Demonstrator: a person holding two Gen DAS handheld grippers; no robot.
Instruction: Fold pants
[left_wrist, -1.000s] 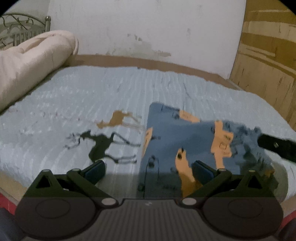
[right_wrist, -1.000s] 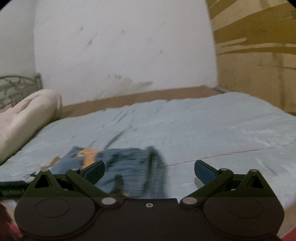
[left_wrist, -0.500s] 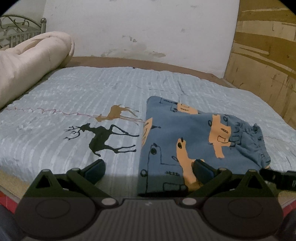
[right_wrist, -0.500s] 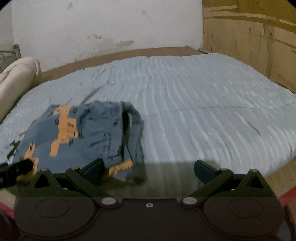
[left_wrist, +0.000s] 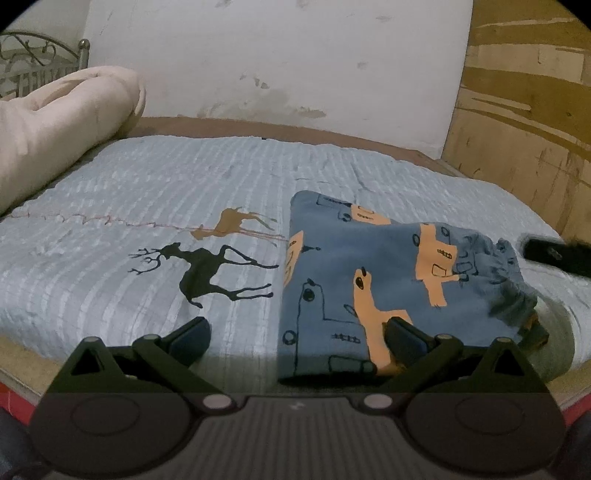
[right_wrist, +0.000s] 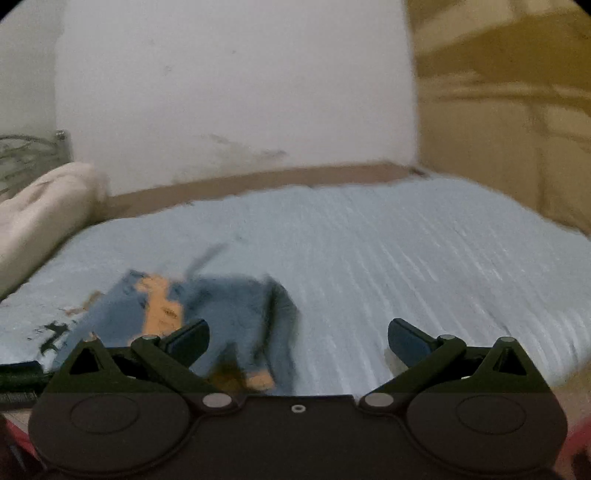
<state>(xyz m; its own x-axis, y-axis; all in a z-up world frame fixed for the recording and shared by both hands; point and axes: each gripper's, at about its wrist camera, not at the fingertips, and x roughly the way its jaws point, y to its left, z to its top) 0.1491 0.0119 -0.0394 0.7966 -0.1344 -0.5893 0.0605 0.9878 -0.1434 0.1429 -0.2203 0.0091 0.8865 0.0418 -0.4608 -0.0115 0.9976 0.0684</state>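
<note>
The blue pants (left_wrist: 373, 280) with orange and black prints lie folded into a rough rectangle on the light blue bedspread (left_wrist: 155, 192), near the bed's front edge. Their bunched waistband end (left_wrist: 506, 266) points right. My left gripper (left_wrist: 297, 338) is open, low over the front edge of the pants, its right finger over the cloth. In the blurred right wrist view the pants (right_wrist: 221, 310) lie at lower left, and my right gripper (right_wrist: 297, 338) is open with only bedspread (right_wrist: 406, 258) between its fingers. Its dark finger (left_wrist: 546, 253) shows at the right of the left wrist view.
A rolled cream quilt (left_wrist: 55, 122) lies along the bed's left side by a metal headboard (left_wrist: 33, 55). A white wall (left_wrist: 277, 55) stands behind the bed and a wooden panel (left_wrist: 524, 122) to the right. Deer prints (left_wrist: 210, 273) mark the bedspread left of the pants.
Both grippers stay open. The right wrist view has swung up and blurred, with the pants lower left in it. The right gripper's finger has risen at the right edge of the left wrist view.
</note>
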